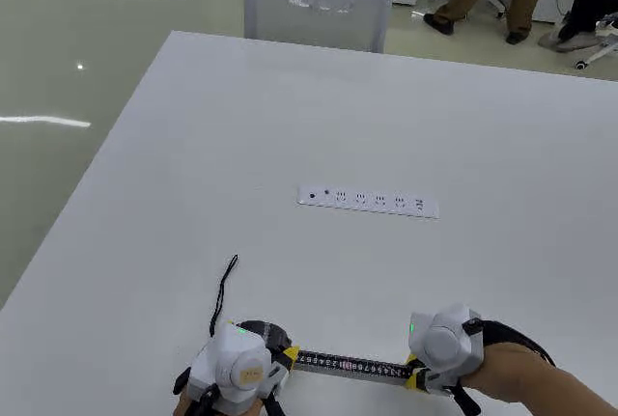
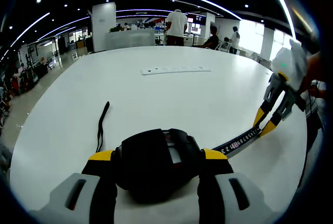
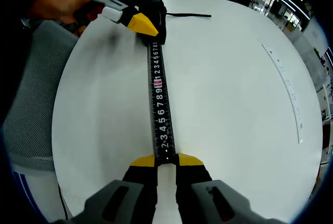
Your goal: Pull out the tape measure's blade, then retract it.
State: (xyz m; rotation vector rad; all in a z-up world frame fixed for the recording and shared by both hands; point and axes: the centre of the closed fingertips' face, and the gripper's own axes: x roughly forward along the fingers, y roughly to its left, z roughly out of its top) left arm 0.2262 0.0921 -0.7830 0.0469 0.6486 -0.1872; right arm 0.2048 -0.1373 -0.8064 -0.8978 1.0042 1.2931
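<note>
Tape measure (image 2: 155,168) sits at the near edge of the surface (image 1: 386,117), its rounded, matte black case pinched from both sides by the yellow-tipped jaws of the left gripper (image 2: 158,155). Its blade (image 3: 159,104) is a narrow, flat black strip that runs out of the case straight across to the right gripper (image 3: 166,160). In the right gripper view it carries white numerals reading 2 to 9 away from the jaws. Next comes a red-marked 10, then 1 to 8 up toward the case; the fine tick marks are too small to read. The right gripper's jaws are pressed together on the blade's free end, which lies flat between their yellow tips. A thin black wrist strap (image 1: 224,292) trails from the tape measure's case, lying loose on the smooth white surface. Farther out, well apart from both grippers, a long, flat white power strip (image 1: 367,201) lies on the surface, with small dark sockets and no legible markings. A grey mesh chair (image 1: 317,11) stands at the far edge.
</note>
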